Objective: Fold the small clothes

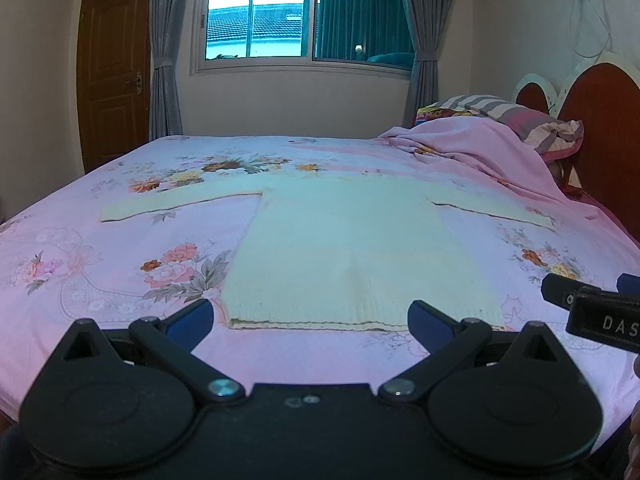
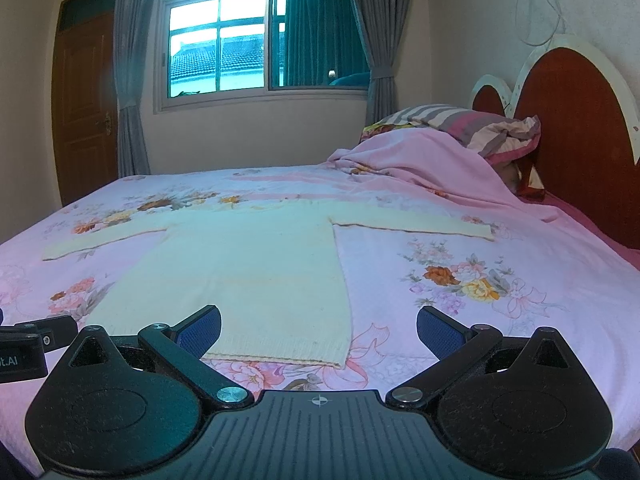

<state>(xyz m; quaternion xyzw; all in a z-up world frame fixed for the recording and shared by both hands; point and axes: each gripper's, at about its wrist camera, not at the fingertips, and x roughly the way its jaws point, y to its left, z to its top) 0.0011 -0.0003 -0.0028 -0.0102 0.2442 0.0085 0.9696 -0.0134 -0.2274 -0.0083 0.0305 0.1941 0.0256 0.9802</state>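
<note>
A small cream knitted sweater (image 1: 352, 240) lies flat on the bed, both sleeves spread out sideways, hem toward me. It also shows in the right wrist view (image 2: 248, 268). My left gripper (image 1: 312, 322) is open and empty, hovering just in front of the hem, its jaws spanning the hem's width. My right gripper (image 2: 318, 330) is open and empty, over the hem's right corner. The right gripper's body shows at the right edge of the left wrist view (image 1: 600, 312); the left gripper's body shows at the left edge of the right wrist view (image 2: 28, 344).
The bed has a pink floral sheet (image 1: 100, 264). A bunched pink blanket (image 1: 480, 148) and striped pillows (image 2: 472, 124) lie at the far right by the red headboard (image 2: 572, 120). A window, curtains and a wooden door (image 1: 112, 68) stand behind.
</note>
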